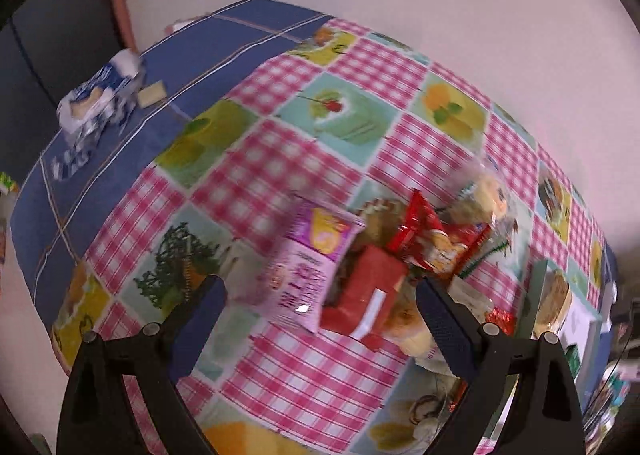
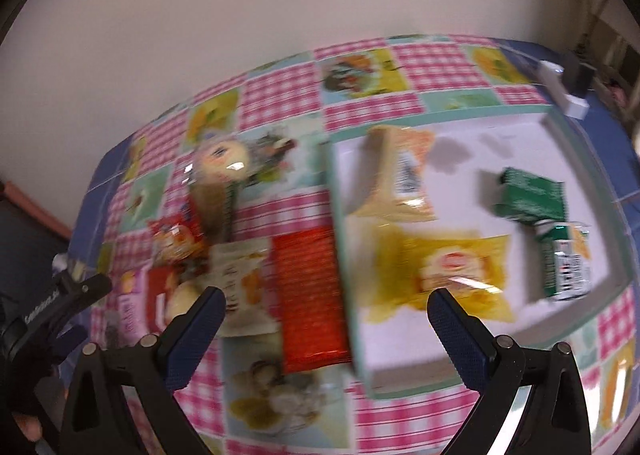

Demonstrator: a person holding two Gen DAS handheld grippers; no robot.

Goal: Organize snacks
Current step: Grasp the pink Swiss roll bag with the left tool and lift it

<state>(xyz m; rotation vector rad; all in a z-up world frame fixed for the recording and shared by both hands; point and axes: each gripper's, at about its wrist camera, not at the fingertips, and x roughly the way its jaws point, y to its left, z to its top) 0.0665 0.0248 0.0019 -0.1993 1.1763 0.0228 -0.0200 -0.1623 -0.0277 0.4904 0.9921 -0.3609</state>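
Both pairs of fingers are spread wide and empty: the left gripper (image 1: 320, 307) hovers over the pink packet (image 1: 304, 279) and red box (image 1: 366, 293) in the near pile on the worktop (image 1: 320, 387). The right gripper (image 2: 324, 319) hangs above the tray's (image 2: 560, 331) left rim, over the red wrapper (image 2: 308, 299). The packets look light, crinkly and slippery; pinching a sealed edge seems safest.

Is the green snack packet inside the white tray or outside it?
Inside. In the right wrist view the green packet lies on the floor of the white tray, within its rim.
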